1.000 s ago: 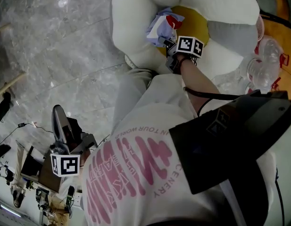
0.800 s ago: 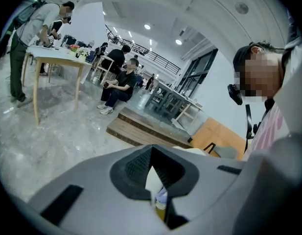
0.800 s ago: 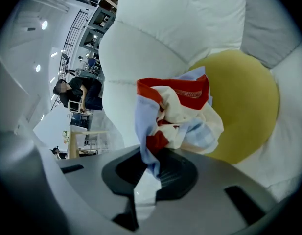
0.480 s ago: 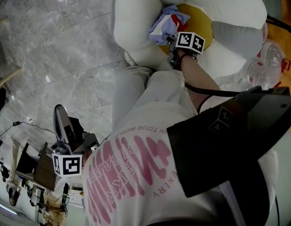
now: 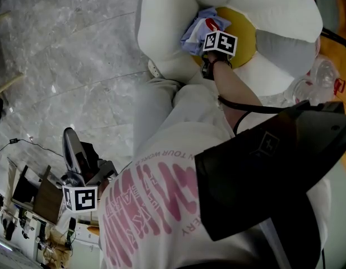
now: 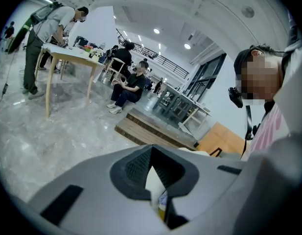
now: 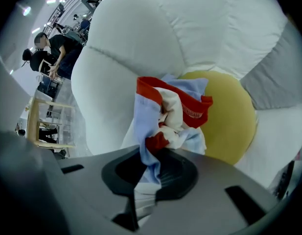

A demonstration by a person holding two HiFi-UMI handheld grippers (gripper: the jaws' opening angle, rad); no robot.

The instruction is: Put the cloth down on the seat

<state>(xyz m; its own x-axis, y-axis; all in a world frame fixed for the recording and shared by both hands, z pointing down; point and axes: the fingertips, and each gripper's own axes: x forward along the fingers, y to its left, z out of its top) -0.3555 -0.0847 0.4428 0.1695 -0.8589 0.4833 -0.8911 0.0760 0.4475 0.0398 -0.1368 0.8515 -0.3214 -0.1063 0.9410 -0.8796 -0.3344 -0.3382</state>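
Cloth of crumpled blue, white and red fabric (image 7: 170,114) is clamped in the right claw (image 7: 151,164), bunched beyond its tips over the yellow-centred white seat (image 7: 231,121).

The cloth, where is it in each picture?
Head view: cloth top centre, beside the yellow cushion.
Left gripper view: too small to tell.
Right gripper view: centre, pinched by the right hand-held gripper.
Shared landmark: the yellow cushion.
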